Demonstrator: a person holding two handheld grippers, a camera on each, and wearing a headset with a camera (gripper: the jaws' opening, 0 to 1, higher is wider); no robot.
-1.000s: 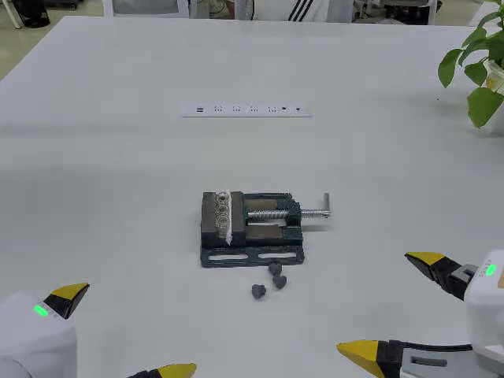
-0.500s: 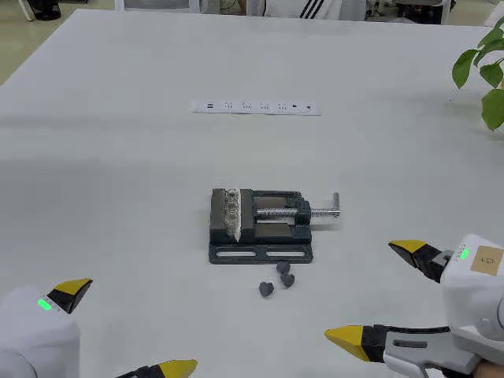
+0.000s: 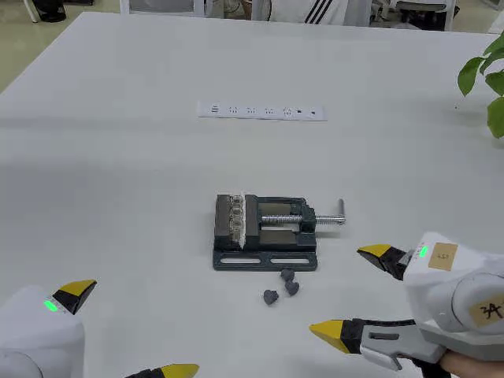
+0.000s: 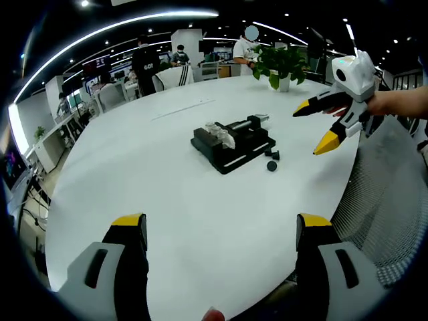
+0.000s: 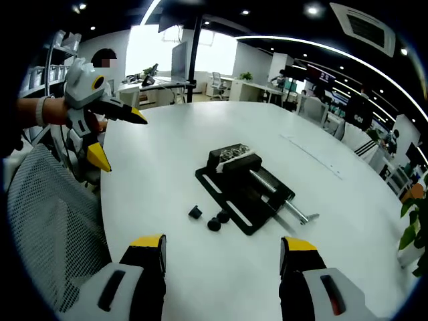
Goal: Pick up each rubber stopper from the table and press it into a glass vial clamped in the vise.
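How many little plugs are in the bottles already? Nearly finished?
Not nearly. Done: nothing that shows; the three small dark grey rubber stoppers lie on the white table beside the black metal vise. In hand: nothing; the left claw and right claw are open and empty. Left: pick up each stopper and press it into the clear glass vials clamped in the vise.

Head view looks forward and down on the surface (image 3: 118, 181). Both gripper views look low across it from the near edge. All 3 share the vise (image 3: 264, 235) toward 12 o'clock.
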